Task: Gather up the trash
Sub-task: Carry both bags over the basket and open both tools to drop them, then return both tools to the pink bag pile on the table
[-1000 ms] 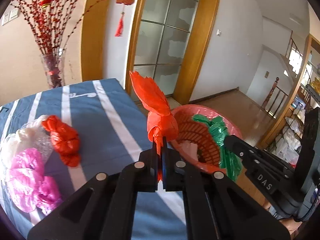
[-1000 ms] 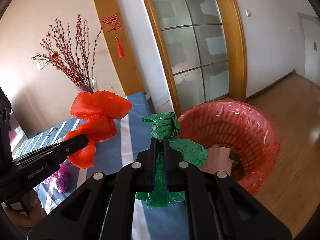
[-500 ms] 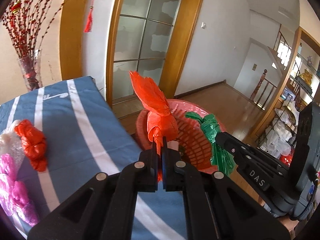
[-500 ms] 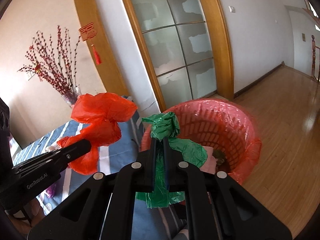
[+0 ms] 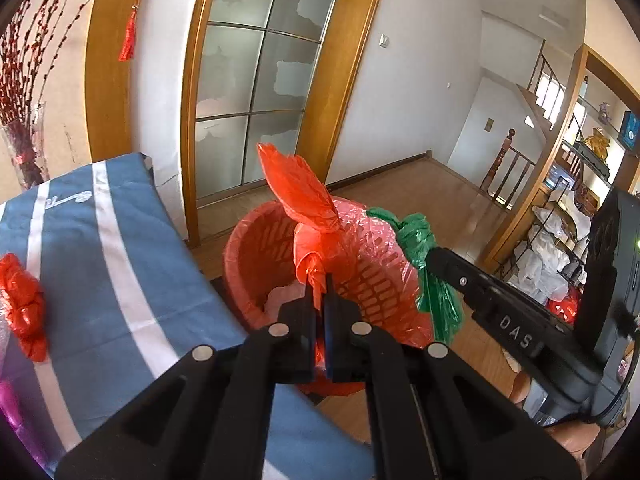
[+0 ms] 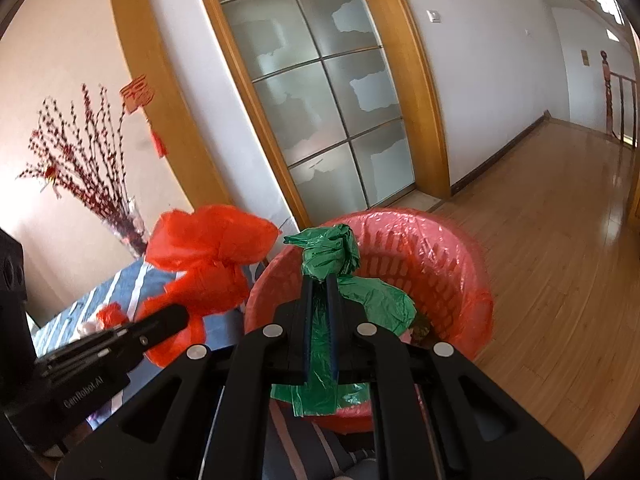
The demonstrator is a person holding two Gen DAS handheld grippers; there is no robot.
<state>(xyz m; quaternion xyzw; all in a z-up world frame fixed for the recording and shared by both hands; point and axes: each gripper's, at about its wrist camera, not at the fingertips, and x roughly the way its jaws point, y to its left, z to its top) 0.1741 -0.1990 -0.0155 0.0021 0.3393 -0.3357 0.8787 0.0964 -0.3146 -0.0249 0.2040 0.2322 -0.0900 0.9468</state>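
My left gripper (image 5: 319, 280) is shut on an orange-red plastic bag (image 5: 310, 216) and holds it above the near rim of a red basket (image 5: 248, 256) lined with pink plastic. My right gripper (image 6: 320, 280) is shut on a knotted green plastic bag (image 6: 332, 252), which hangs over the same basket (image 6: 460, 264). In the left wrist view the green bag (image 5: 420, 240) and the right gripper's arm sit to the right. In the right wrist view the orange-red bag (image 6: 212, 248) and the left gripper appear at the left. Some trash lies at the basket's bottom.
A blue cloth with white stripes (image 5: 100, 240) covers the table left of the basket. A crumpled red bag (image 5: 22, 304) lies on it, with a purple one at the far left edge. A vase of red branches (image 5: 20, 148) stands at the back. Wooden floor (image 6: 560, 240) spreads to the right.
Both grippers have carried their bags rightward from over the table to over the basket. The table's loose bags have slid toward the left edge of the left wrist view.
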